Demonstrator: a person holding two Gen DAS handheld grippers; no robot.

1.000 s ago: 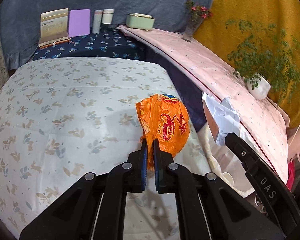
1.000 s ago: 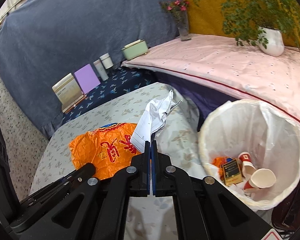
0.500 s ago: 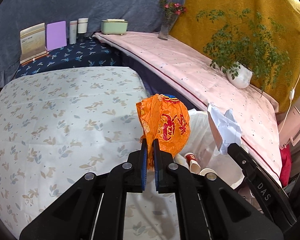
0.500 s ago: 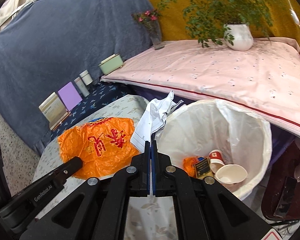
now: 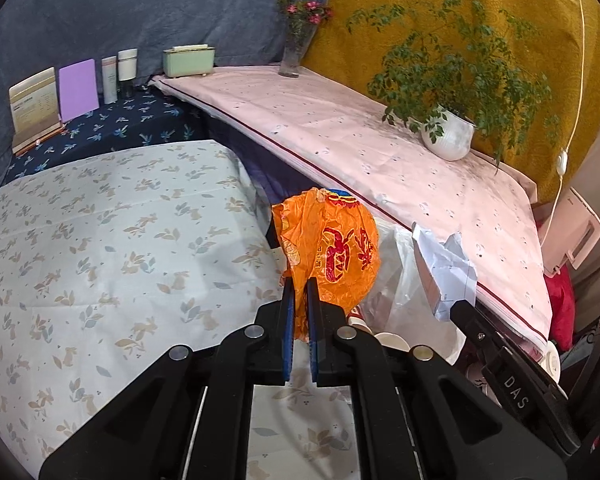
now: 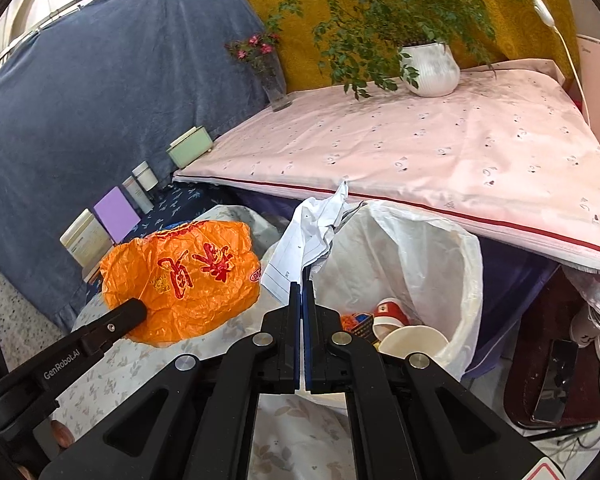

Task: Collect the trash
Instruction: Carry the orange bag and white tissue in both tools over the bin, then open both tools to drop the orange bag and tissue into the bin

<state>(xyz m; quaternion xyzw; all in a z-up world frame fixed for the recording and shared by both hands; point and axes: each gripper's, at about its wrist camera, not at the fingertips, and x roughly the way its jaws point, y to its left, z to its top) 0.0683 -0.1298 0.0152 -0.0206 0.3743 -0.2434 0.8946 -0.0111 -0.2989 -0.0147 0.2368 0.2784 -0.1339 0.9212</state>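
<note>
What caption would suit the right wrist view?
Right gripper holding crumpled paper above the lined bin.

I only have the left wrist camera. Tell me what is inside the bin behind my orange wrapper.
Observer: The right wrist view shows the white-lined trash bin holding two paper cups and some small packaging.
Operator: Report what the right gripper holds.
Observer: The right gripper has its jaws shut on crumpled white paper, at the bin's near rim.
Operator: Say where my orange wrapper is relative to the bin.
Observer: The orange wrapper hangs left of the bin opening, not yet above it.
</note>
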